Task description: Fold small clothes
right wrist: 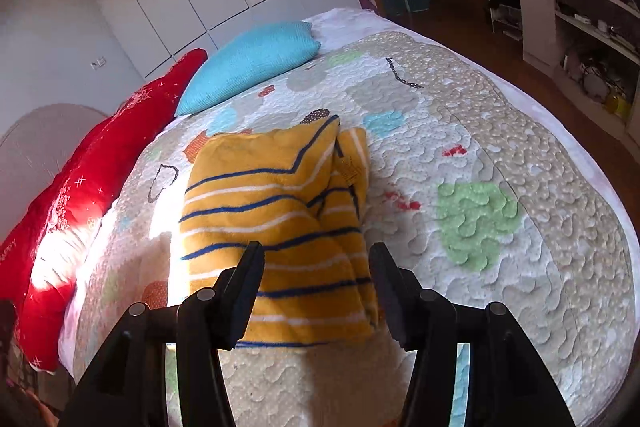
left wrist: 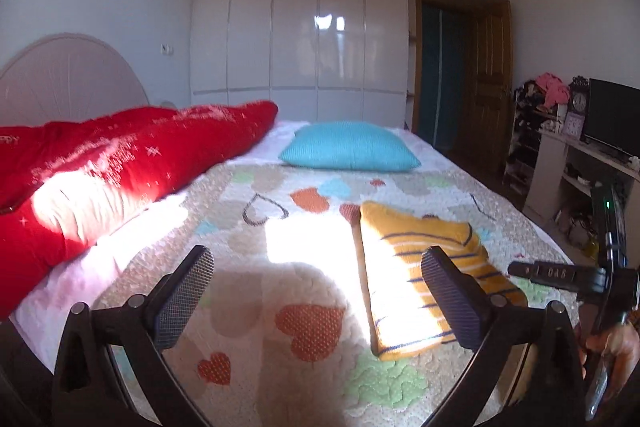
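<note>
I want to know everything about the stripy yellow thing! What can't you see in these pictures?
- Yellow striped garment: folded, so its kind stays hidden; right gripper covers its near edge.
- Left wrist view: left gripper finger hides its right part; sun glare washes out the stripes.
- Clock: too small to read.

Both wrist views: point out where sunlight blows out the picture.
Left wrist view: a sun patch washes out the quilt and the near half of the yellow striped garment. Right wrist view: glare whitens the red pillow and the quilt edge beside it.
</note>
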Tool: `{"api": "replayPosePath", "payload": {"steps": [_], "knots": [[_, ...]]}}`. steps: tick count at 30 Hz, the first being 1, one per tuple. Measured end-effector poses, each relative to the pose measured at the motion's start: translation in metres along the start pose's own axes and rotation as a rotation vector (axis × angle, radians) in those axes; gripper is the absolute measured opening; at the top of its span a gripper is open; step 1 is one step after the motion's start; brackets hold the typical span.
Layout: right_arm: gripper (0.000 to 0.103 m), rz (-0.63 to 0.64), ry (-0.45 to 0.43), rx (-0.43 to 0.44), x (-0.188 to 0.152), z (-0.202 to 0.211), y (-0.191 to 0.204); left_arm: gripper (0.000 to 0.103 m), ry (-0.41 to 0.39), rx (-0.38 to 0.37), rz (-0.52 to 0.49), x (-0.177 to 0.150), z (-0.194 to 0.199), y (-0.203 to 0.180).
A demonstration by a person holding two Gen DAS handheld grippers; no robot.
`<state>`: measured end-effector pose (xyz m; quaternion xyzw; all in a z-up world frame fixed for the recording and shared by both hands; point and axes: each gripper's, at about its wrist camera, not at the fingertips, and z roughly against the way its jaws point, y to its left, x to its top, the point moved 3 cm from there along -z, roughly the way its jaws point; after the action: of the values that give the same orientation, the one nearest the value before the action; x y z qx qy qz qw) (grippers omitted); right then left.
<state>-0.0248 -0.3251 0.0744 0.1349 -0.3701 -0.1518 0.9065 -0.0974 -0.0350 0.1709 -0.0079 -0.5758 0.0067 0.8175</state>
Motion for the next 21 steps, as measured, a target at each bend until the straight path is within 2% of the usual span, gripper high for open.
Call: {"api": "replayPosePath", "payload": {"steps": [3,6,11,15,21], "knots": [[0.060,0.023,-0.006,0.013,-0.018,0.013,0.013,0.103,-0.058,0.033,-0.027,0.012,0.022,0.003],[0.061,0.024,-0.016,0.030,-0.029,0.025,0.021,0.103,-0.049,0.035,-0.064,0.018,0.036,0.002],[0.069,0.030,-0.052,0.031,-0.040,0.043,0.028,0.103,-0.048,-0.042,-0.060,0.018,0.048,-0.001],[0.069,0.050,-0.038,0.008,-0.048,0.039,0.030,0.103,0.041,-0.089,-0.035,0.008,0.035,-0.006],[0.069,0.030,0.006,-0.010,-0.061,0.029,0.019,0.103,0.188,-0.085,-0.033,-0.015,0.015,-0.005]]}}
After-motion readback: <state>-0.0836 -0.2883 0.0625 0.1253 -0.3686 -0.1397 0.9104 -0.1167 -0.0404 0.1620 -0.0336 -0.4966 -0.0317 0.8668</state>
